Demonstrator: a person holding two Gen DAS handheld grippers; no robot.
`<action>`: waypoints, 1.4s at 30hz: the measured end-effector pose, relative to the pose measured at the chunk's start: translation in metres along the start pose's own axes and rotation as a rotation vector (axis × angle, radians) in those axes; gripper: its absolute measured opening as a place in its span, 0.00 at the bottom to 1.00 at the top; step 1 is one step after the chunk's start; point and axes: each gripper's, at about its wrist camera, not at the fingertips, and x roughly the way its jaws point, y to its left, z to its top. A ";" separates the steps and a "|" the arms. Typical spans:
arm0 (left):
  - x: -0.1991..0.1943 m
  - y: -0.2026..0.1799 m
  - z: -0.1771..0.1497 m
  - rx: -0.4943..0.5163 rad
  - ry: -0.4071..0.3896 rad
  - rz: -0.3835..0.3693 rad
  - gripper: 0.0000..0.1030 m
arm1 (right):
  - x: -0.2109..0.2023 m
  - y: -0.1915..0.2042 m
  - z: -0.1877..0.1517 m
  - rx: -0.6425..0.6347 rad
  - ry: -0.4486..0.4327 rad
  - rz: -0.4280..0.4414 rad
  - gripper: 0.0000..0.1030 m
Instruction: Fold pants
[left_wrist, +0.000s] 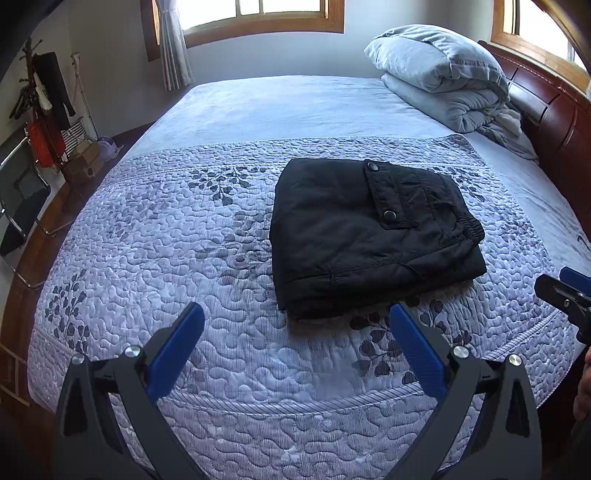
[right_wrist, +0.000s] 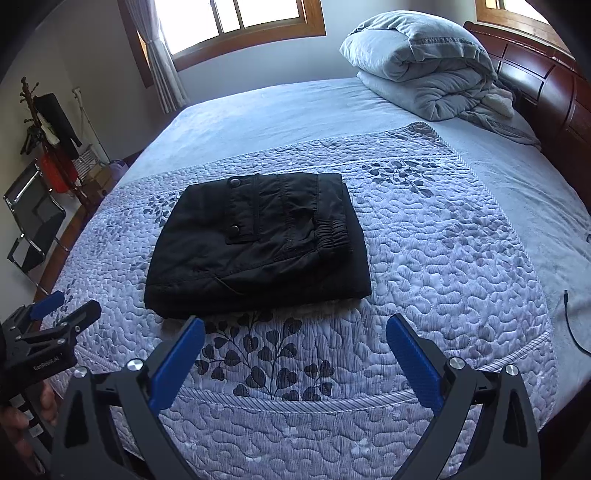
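The black pants (left_wrist: 373, 236) lie folded into a compact square on the quilted bedspread (left_wrist: 184, 258), pocket flap with two snaps on top. They also show in the right wrist view (right_wrist: 258, 243). My left gripper (left_wrist: 295, 325) is open and empty, held above the bed just in front of the pants. My right gripper (right_wrist: 295, 332) is open and empty too, in front of the pants' near edge. Each gripper shows at the edge of the other's view: the right one (left_wrist: 565, 291) and the left one (right_wrist: 62, 314).
A folded grey duvet (left_wrist: 443, 74) lies at the head of the bed by the wooden headboard (left_wrist: 546, 103). A coat rack (left_wrist: 40, 103) and a chair (left_wrist: 18, 199) stand left of the bed. A black cable (right_wrist: 572, 325) lies at the bed's right edge.
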 end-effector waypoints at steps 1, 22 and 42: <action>0.000 0.000 0.000 -0.001 0.000 -0.002 0.97 | 0.000 0.000 0.000 -0.001 -0.002 -0.002 0.96; 0.007 0.000 0.003 0.001 0.010 0.006 0.97 | 0.003 -0.001 0.002 -0.011 -0.002 -0.032 0.96; 0.009 0.000 0.005 -0.005 0.022 -0.002 0.97 | 0.008 -0.002 -0.001 -0.021 0.014 -0.040 0.96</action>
